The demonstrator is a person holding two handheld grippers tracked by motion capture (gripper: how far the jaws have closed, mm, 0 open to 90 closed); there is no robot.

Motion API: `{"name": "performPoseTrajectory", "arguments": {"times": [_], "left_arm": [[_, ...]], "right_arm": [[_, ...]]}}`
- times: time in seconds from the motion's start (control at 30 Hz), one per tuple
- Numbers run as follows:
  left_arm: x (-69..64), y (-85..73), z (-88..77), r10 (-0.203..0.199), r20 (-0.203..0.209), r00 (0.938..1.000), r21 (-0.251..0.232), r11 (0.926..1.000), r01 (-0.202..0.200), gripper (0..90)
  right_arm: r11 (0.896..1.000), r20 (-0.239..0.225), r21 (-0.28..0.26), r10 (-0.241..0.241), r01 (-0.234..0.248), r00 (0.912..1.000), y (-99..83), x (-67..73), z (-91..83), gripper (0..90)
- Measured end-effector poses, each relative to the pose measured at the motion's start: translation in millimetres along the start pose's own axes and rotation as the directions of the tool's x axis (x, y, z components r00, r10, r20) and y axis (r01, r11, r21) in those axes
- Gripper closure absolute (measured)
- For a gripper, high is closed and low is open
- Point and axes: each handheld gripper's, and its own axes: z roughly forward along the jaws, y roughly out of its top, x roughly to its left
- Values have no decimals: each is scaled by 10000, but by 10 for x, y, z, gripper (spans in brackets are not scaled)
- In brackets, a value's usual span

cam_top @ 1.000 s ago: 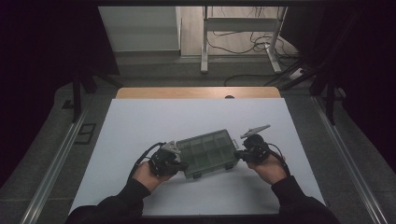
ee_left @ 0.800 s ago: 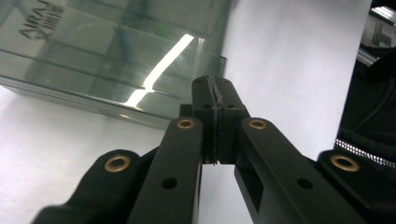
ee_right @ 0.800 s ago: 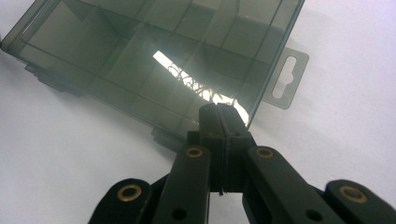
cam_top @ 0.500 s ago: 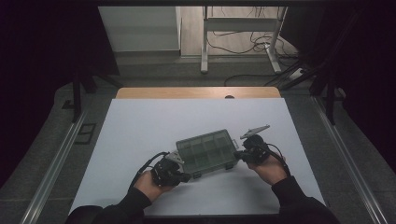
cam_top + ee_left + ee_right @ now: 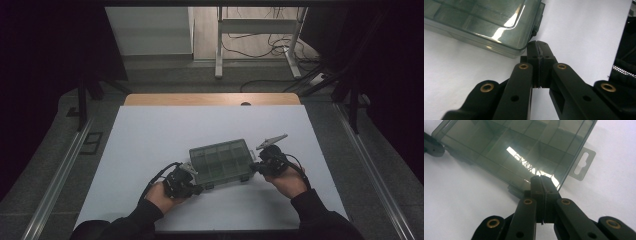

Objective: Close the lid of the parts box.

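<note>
The clear compartment box (image 5: 222,162) was being worked at its front latches, as judged from the closed jaws of both grippers set against its near edge. The left gripper (image 5: 539,49), shut on nothing, was placed just beside the box's corner latch (image 5: 538,18); the right gripper (image 5: 541,182), likewise shut and empty, was pressed at the lid's front rim. A prying push upward at the latches was probably called for next. The box lay ahead of both grippers on a white table (image 5: 150,135); beyond it a dim grey floor (image 5: 165,75) and cables (image 5: 255,47) were seen.

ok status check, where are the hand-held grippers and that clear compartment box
Left hand-held gripper shut, tip at the box's near corner. Right hand-held gripper shut, tip against the smoky clear plastic compartment box, lid closed. White table, nothing blocking.
</note>
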Motion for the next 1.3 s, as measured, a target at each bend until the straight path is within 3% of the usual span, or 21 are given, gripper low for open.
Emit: {"name": "performPoseTrajectory", "arguments": {"times": [0.6,0.7,0.97,1.3], "left_arm": [[169,44,-20,-144,-772,9969,-54,9999,140,898],[186,54,16,-30,-993,9951,109,9999,41,898],[163,70,13,-3,-932,9956,81,10000,11,896],[122,60,-60,12,-612,9981,-151,9999,-21,856]], "right_arm": [[9999,-159,-7,-119,119,9998,17,12,20,887],[9999,-159,-24,-122,122,9998,17,9,22,886],[9999,-156,-31,-129,129,9998,17,7,22,874],[9999,-191,-117,-96,93,9998,23,27,19,771]]}}
